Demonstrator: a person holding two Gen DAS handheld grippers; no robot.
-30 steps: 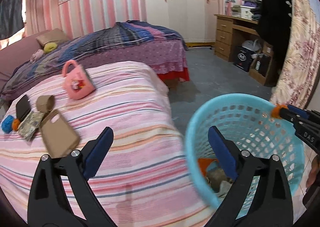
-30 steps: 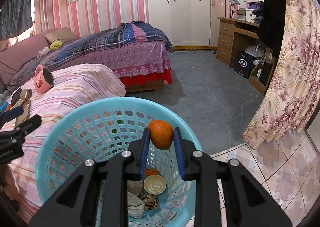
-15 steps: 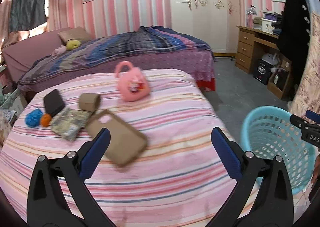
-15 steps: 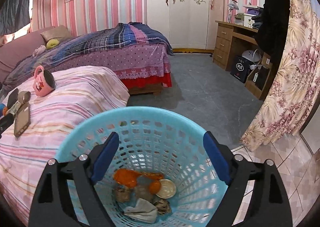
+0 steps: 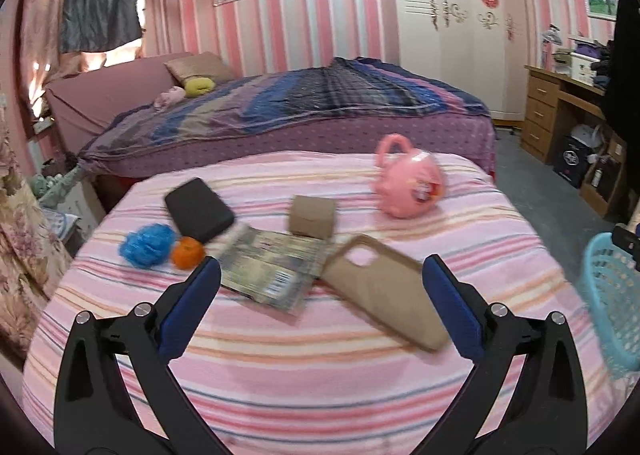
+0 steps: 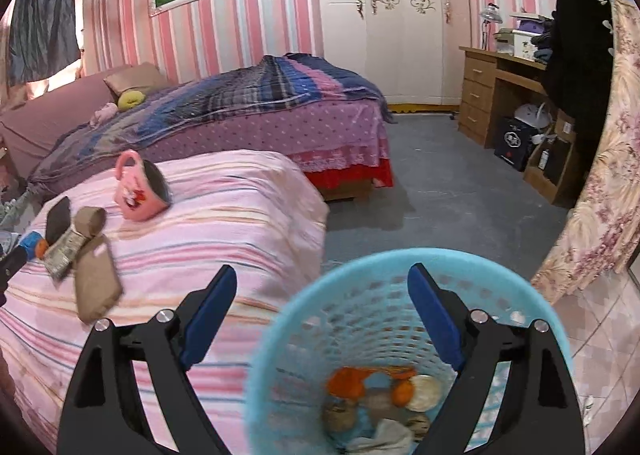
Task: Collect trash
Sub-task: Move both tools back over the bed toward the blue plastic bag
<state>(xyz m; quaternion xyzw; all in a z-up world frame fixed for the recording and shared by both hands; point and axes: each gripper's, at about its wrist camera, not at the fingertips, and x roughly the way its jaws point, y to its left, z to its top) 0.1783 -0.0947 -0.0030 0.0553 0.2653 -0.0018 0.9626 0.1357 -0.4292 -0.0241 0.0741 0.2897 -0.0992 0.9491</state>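
Both grippers' blue-padded fingers [image 5: 452,311] stand wide and empty: the right gripper [image 6: 322,305] has just opened over the round turquoise mesh plastic basket [image 6: 532,307] that holds the dropped trash. Left gripper [image 5: 320,301] faces the pink striped bed [image 5: 304,367] beside that basket, where a small orange fruit [image 5: 187,253] and a crumpled blue wad [image 5: 147,243] lie, likely next

Striped bed [image 5: 320,375], orange [image 5: 187,253], mug [image 5: 408,185], possibly phone case [image 5: 384,295]

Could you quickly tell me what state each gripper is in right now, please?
Left gripper: open, holding nothing, above the bed.
Right gripper: open and empty, jaws just opened, over the basket.
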